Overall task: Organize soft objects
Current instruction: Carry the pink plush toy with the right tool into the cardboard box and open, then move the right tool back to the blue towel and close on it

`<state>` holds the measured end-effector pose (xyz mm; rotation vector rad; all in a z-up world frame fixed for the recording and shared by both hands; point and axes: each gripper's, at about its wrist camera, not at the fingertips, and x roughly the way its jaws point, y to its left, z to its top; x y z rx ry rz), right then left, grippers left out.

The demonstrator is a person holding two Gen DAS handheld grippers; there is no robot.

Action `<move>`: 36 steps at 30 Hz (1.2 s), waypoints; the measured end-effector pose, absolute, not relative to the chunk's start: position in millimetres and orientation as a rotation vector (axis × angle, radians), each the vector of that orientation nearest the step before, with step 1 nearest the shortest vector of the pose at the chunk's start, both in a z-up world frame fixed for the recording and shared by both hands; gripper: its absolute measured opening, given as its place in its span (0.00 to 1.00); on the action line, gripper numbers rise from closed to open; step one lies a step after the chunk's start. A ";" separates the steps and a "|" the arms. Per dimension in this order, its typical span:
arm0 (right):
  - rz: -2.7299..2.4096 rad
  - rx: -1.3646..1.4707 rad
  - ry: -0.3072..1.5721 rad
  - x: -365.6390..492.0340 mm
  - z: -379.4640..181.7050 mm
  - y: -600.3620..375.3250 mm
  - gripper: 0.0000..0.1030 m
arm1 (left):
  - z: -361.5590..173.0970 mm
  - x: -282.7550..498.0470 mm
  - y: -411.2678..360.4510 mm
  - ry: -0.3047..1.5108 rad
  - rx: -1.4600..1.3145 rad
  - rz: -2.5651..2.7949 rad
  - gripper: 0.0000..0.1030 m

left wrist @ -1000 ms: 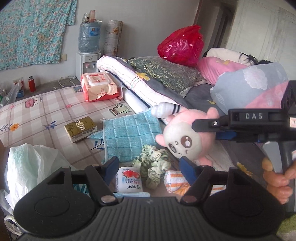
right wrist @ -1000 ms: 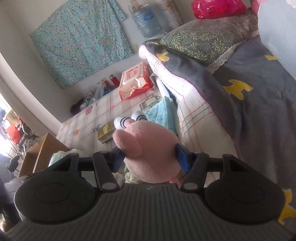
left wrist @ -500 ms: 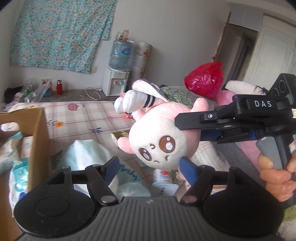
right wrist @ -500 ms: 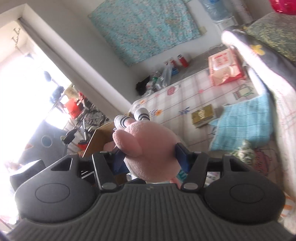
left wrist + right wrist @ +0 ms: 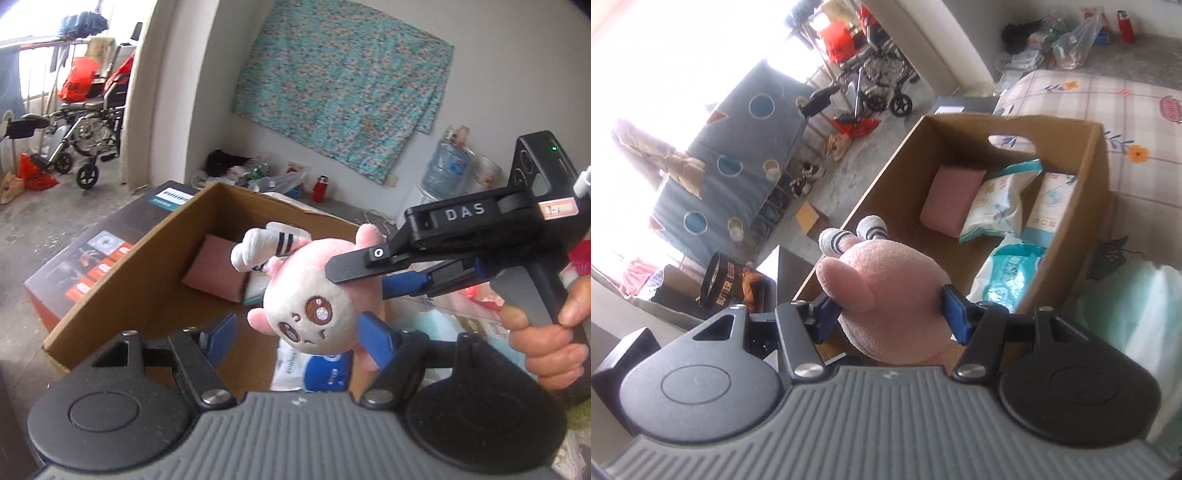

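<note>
A bedroom with a floral cloth hung on the far wall and a wheelchair by the bright doorway; an open cardboard box stands beside the bed's checked sheet.

The right gripper pinches the pink plush toy across its round body, blue pads pressed into the fleece on both sides. The toy hangs in the air above the near end of the box, touching neither wall nor floor — its striped ears point toward the far end. The left gripper is spread wide and holds nothing; the toy's face appears between its fingers only because it lies farther off in that view.

Already in the box: a pink pad in the far corner and pale tissue packs along the right wall.

To place well, the toy would best be carried over the bare brown floor at the near left, lowered until it rests or nearly so, and only then let go — plush springs back when unclamped and may roll. The near cardboard rim is the likeliest snag.
</note>
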<state>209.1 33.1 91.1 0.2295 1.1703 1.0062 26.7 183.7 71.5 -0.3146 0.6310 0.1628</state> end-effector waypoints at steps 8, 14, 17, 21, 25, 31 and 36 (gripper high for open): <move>0.954 0.150 1.448 249.8 17.4 128.1 0.58 | 56.2 24.1 212.8 0.677 -0.339 0.226 0.72; 0.867 0.111 1.488 272.3 -15.6 140.7 0.62 | 42.5 24.9 207.4 0.705 -0.338 0.191 0.72; 0.824 0.075 1.429 279.3 -6.6 137.3 0.62 | 38.9 26.8 205.8 0.711 -0.330 0.177 0.72; 0.793 0.009 1.329 282.6 2.2 131.2 0.62 | 34.7 29.2 202.8 0.719 -0.332 0.168 0.72; 0.788 -0.004 1.256 281.6 12.5 119.7 0.62 | 32.9 31.8 195.6 0.729 -0.322 0.160 0.72; 0.834 0.093 1.180 270.3 39.2 86.7 0.62 | 38.4 36.7 176.0 0.720 -0.289 0.112 0.76; 0.832 0.170 1.101 253.2 73.6 22.0 0.66 | 46.2 46.2 140.8 0.704 -0.230 0.022 0.82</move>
